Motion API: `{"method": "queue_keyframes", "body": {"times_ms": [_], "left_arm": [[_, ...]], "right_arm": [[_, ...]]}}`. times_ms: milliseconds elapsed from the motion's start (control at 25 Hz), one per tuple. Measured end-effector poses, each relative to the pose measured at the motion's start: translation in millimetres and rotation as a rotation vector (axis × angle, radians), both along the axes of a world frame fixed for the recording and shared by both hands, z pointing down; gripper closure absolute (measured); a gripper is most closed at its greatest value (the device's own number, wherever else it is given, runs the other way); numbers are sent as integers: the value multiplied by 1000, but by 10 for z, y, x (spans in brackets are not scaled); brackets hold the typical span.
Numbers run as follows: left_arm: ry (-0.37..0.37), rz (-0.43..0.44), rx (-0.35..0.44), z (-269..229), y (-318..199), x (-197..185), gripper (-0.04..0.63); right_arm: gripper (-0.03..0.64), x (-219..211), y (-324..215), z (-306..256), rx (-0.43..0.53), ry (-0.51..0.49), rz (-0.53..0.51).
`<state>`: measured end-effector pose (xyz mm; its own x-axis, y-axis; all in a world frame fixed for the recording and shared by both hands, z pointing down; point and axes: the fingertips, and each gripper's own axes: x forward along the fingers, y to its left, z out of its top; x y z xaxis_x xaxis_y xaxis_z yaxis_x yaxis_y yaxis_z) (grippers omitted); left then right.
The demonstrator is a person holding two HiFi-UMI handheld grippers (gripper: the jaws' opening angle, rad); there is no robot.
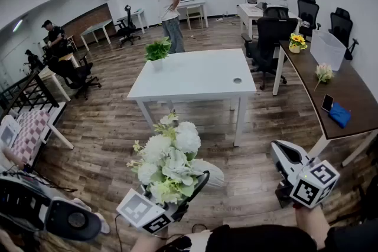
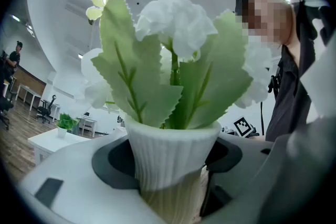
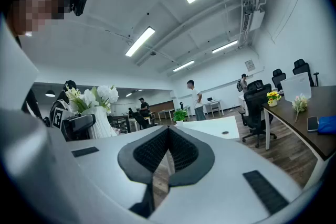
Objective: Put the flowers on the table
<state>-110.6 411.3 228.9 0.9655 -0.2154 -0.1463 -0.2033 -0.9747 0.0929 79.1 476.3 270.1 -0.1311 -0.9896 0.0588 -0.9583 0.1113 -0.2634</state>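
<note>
One bunch in hand. Left tongs (image 1: pixel 198 183) are clamped on the ribbed white vase (image 1: pixel 212 173); in the left gripper view both dark pads press the vase wall just under its rim, so the grip is on the pot, not the stems. The flowers (image 1: pixel 168 159), white heads with pale green leaves, stand up out of it, with the long axis roughly upright in that view.

Right tongs (image 3: pixel 168 147) are closed with nothing between them, carried low at the person's right and well apart from the vase.

Key relation: the white counter (image 1: pixel 195 77) lies straight ahead of the held bunch, well apart, with bare wood floor between. Its near edge faces the person. The left hand has the load and is the one placed to set it down.

Around:
- green plant (image 1: pixel 157 50) in a white pot at the counter's far left corner
- small round port (image 1: pixel 237 80) toward the right side of the top; the rest of the top is free
- brown counter (image 1: pixel 348 91) off to the right, carrying a yellow-flower pot (image 1: pixel 297 41) and a white sprig (image 1: pixel 323 72)
- black chair (image 1: pixel 271 38) between the two counters
- person (image 1: pixel 168 6) standing beyond the far edge

Judgement: nothing blocks the straight approach, and the near half of the top looks safest. The bunch seems top-heavy, so it should be lowered flat on its base.
</note>
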Motion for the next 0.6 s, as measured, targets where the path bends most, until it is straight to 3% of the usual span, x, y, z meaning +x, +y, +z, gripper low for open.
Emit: {"method": "queue_keyframes", "body": {"times_ms": [440, 600], "left_arm": [[7, -17, -8, 157, 71, -70, 244], [-7, -30, -30, 142, -163, -218, 242]], "right_arm": [[603, -77, 7, 158, -11, 11, -41], [603, -197, -206, 120, -23, -21, -43]]}}
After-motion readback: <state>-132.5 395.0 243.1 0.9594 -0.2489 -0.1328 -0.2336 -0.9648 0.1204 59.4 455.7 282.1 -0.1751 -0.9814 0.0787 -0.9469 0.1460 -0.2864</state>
